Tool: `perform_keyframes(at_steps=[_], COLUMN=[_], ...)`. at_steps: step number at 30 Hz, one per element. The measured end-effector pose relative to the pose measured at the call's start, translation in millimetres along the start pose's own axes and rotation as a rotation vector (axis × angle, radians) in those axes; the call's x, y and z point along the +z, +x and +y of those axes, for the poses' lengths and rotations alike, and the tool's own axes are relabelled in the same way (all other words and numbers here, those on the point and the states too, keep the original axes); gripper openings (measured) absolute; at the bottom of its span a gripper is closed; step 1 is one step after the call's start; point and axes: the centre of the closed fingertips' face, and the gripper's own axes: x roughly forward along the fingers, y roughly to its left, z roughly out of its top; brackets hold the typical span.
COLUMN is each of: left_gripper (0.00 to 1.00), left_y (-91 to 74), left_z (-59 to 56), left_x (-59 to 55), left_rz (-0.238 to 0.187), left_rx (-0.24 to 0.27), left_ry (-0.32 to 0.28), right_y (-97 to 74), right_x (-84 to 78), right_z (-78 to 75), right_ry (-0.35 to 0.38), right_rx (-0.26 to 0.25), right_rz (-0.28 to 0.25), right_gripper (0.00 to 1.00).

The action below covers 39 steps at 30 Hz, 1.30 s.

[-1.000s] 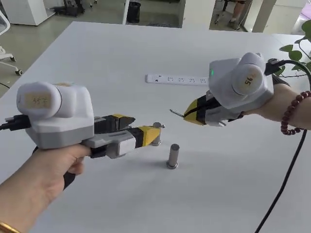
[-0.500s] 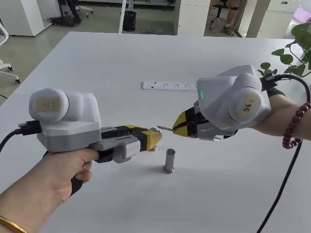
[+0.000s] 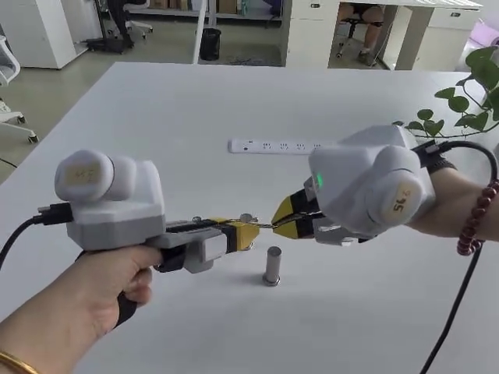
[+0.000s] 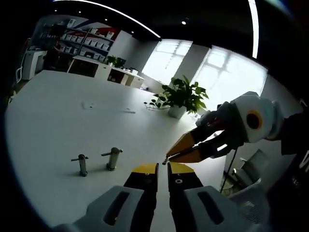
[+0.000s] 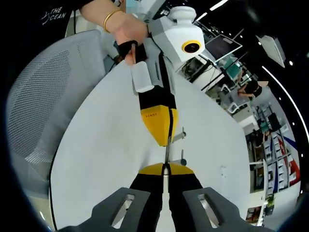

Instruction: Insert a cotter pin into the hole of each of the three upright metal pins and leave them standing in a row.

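The right gripper [image 3: 279, 222] has its fingers [image 5: 149, 170] closed on a cotter pin [image 3: 265, 226]. The cotter pin juts straight out ahead of them, and its free end meets the tips of the left gripper [image 3: 248, 234]. The left fingers [image 4: 145, 171] are drawn narrow, with a mere slit between them; whether that slit nips the cotter's end I cannot tell. I judge that the cotter pin is being squared up before it goes into the last hole. The bare metal pin [image 3: 272, 266] stands upright on the bench [image 3: 156, 101], just to the near side of both sets of fingertips and touching neither. To do the step well, grip firmly so the shank runs in line with the right fingers, and bring it level with the cross-hole, which is too small to make out here. Then push gently so the upright pin does not tip; the left fingers could brace it low down. The left gripper view gives what the head view largely hides behind the left gripper: a first fitted pin [image 4: 112, 158] and a second fitted pin [image 4: 82, 164] beside it, off to the left of the left fingers, each with a cotter across its top. The right gripper view gives the alignment, with the cotter's shank running dead ahead into the left fingers' slit.
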Motion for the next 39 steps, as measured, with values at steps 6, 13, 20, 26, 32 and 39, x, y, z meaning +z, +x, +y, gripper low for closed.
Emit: perform_keyframes(at_steps=[6,13,20,26,32,39], left_gripper=[0.03,0.01,0.02,0.01,0.01,0.01], left_y=[-0.4,-0.7,-1.9,-0.2,-0.4,-0.9], left_z=[-4.3,-7.0,-5.3,-6.2,-3.9,-3.9], left_x=[-0.6,0.7,1.2,2.5,2.2,2.1], left_rz=[-0.003,-0.018,-0.035,-0.046,-0.046,-0.066], left_rx=[-0.017,-0.021,-0.017,-0.021,-0.015,-0.015], left_ry=[-0.027,-0.054,-0.1,-0.112,-0.126,-0.143], right_y=[-2.2,-3.4,-1.6,-0.5,-0.9,-0.7], right_x=[3.6,5.2,6.4,7.7,7.2,9.0], right_z=[0.6,-1.4,2.8,0.9,-0.9,-3.8], right_ry=[-0.041,-0.051,-0.07,-0.074,-0.066,-0.062], right_rx=[-0.008,-0.011,-0.003,-0.008,-0.015,-0.021], right_rz=[0.002,0.004,0.01,0.01,0.011,0.008], right_gripper=[0.0,0.0,0.0,0.0,0.0,0.0])
